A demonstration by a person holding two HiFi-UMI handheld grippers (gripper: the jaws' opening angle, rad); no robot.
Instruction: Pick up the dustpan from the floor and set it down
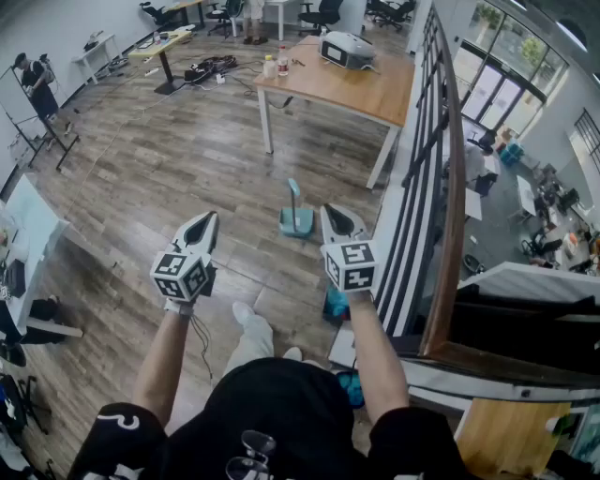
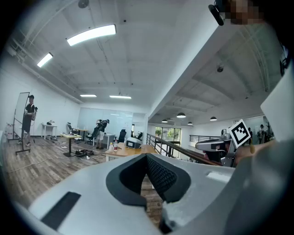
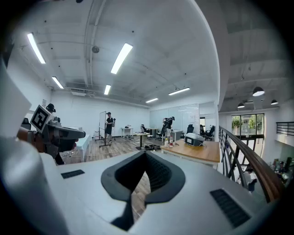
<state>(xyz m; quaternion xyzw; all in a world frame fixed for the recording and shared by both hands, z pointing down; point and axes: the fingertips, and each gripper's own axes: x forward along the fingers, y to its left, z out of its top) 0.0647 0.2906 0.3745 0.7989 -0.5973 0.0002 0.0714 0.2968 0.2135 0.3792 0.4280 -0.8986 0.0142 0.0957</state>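
The room is an open office with a wood-plank floor [image 1: 169,169]. One wooden table [image 1: 375,89] stands at upper centre and one black railing [image 1: 450,187] runs down the right side. The table carries one grey device [image 1: 347,49] and what appear to be two bottles [image 1: 282,61]. Two people are in the background, one [image 1: 36,75] at upper left and one [image 1: 253,19] at the top edge.

One teal dustpan [image 1: 296,221] stands on the floor at frame centre, handle up. In the picture it lies between the two gripper tips, nearer the right one, and neither gripper holds it.

The left gripper [image 1: 204,221] has its jaws together with nothing between them. The right gripper [image 1: 335,214] likewise has its jaws closed and empty.
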